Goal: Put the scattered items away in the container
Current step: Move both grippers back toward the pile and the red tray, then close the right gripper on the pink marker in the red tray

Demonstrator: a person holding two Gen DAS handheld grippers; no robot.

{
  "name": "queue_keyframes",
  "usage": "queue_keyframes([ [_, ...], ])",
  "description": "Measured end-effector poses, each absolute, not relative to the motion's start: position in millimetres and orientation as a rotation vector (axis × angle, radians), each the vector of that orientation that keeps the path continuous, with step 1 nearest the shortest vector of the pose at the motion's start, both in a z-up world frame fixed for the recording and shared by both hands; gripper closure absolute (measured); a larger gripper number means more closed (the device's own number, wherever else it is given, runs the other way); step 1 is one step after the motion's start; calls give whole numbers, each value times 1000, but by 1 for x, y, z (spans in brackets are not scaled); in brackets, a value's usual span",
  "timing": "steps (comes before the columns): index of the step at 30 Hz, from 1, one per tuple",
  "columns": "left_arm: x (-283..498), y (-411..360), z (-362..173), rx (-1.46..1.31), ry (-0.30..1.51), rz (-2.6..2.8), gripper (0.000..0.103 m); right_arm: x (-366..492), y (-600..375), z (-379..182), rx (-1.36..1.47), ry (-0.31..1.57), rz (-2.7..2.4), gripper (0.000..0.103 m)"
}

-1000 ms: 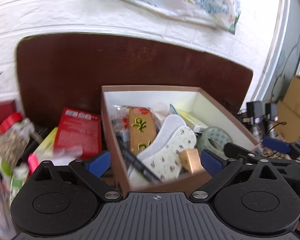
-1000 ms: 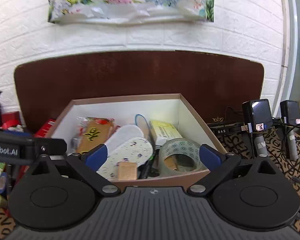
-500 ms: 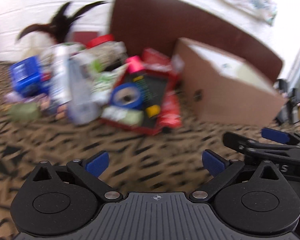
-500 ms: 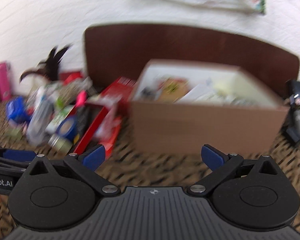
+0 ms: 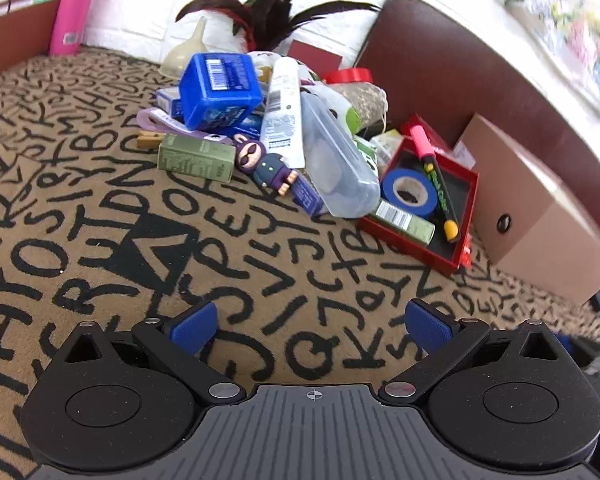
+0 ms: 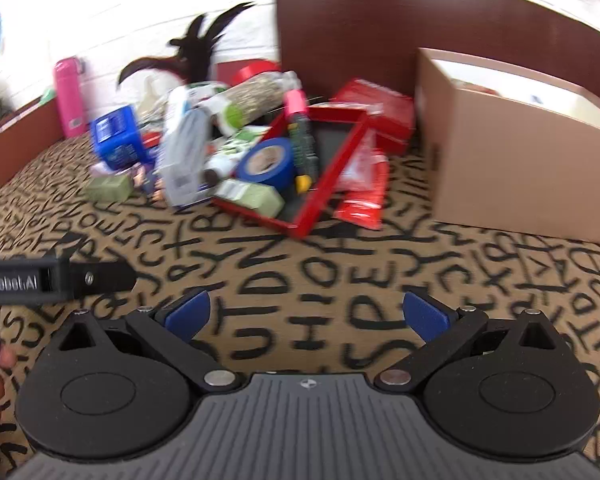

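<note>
A pile of scattered items lies on the lettered carpet: a blue box (image 5: 218, 88), a white tube (image 5: 283, 112), a clear plastic case (image 5: 336, 160), a green box (image 5: 196, 158), a purple figure (image 5: 266, 168) and a red tray (image 5: 456, 196) holding blue tape (image 5: 410, 192) and a pink marker (image 5: 422, 144). The brown cardboard container (image 5: 540, 236) stands to the right; it also shows in the right wrist view (image 6: 512, 160). My left gripper (image 5: 314, 322) is open and empty, above carpet short of the pile. My right gripper (image 6: 306, 312) is open and empty, in front of the tray (image 6: 332, 176).
A dark brown board (image 5: 460, 64) leans on the white brick wall behind the container. A pink bottle (image 5: 72, 8) and a brown box (image 5: 12, 32) stand at far left. Black feathers (image 5: 268, 8) rise behind the pile. Red packets (image 6: 364, 192) lie beside the tray.
Both grippers have pulled back from over the container and swung left toward the pile. They were open and empty throughout.
</note>
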State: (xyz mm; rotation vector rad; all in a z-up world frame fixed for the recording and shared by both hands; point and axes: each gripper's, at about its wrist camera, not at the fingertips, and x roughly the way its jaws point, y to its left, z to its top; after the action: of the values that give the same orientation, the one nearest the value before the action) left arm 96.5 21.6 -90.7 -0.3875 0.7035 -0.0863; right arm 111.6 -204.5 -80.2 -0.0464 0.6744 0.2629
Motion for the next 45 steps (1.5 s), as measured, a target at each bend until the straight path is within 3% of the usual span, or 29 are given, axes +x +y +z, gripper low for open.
queue_keyframes([
  [11, 120, 21, -91, -339, 713, -107, 0, 128, -189, -85, -38, 616, 222, 2],
  [16, 133, 20, -91, -329, 704, -108, 3, 146, -198, -79, -24, 567, 162, 19],
  [19, 144, 21, -87, -356, 710, -142, 14, 158, -198, -76, -20, 558, 162, 38],
  [22, 155, 23, -83, -394, 708, -157, 22, 167, -192, -74, -47, 536, 187, 45],
  [24, 160, 22, -79, -402, 696, -167, 34, 173, -185, -72, -80, 519, 197, 52],
  [26, 164, 20, -75, -397, 681, -187, 40, 180, -179, -71, -112, 507, 204, 58],
  [29, 169, 16, -75, -382, 678, -201, 41, 190, -172, -71, -164, 480, 185, 62],
  [34, 177, 12, -87, -375, 732, -198, 41, 207, -167, -70, -213, 493, 197, 77],
  [42, 158, 10, -86, -391, 750, -213, 38, 215, -159, -69, -241, 523, 240, 75],
  [44, 150, 11, -85, -404, 757, -211, 38, 215, -164, -65, -185, 557, 243, 86],
  [45, 146, 12, -84, -409, 757, -208, 37, 212, -168, -62, -155, 566, 245, 100],
])
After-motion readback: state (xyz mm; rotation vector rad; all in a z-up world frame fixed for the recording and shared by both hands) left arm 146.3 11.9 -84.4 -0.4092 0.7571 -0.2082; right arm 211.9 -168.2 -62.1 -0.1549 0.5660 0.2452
